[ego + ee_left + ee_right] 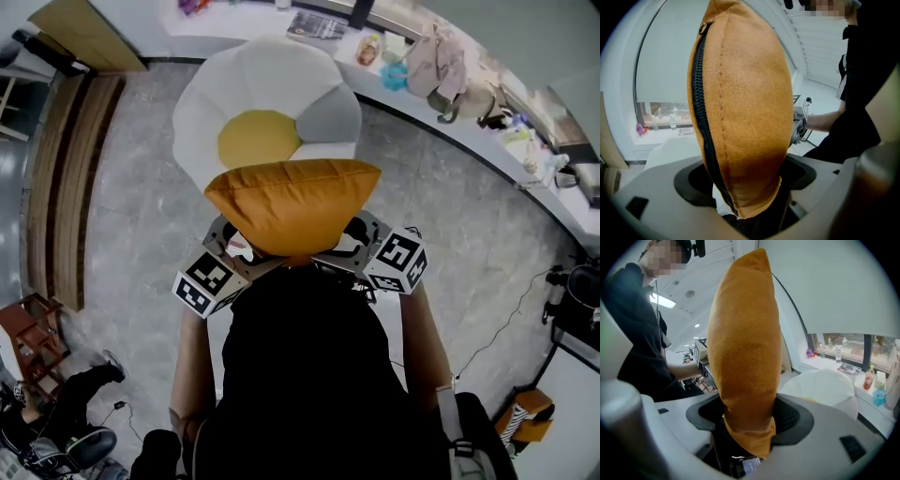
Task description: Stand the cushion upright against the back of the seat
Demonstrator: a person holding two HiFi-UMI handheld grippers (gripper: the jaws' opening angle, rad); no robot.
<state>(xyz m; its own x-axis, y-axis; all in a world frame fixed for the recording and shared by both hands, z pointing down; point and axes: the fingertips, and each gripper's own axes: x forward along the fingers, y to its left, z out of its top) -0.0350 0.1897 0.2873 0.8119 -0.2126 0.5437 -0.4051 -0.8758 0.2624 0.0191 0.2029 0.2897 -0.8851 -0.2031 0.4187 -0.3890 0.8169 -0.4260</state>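
An orange cushion [292,204] with a black zip is held up in the air in front of the person, short of the seat. My left gripper [234,249] is shut on its lower left corner [740,140]. My right gripper [361,246] is shut on its lower right corner [745,362]. The cushion stands on edge between the jaws in both gripper views. Beyond it sits the seat [272,103], a white flower-shaped chair with a yellow centre [258,137] and one grey petal [330,120]. The seat's white back [825,385] shows past the right gripper.
A long white counter [422,89] with bottles, bags and magazines runs behind the chair along the window. A wooden cabinet [70,178] stands at the left. Grey stone floor [450,234] surrounds the chair. A cable [511,319] trails on the floor at the right.
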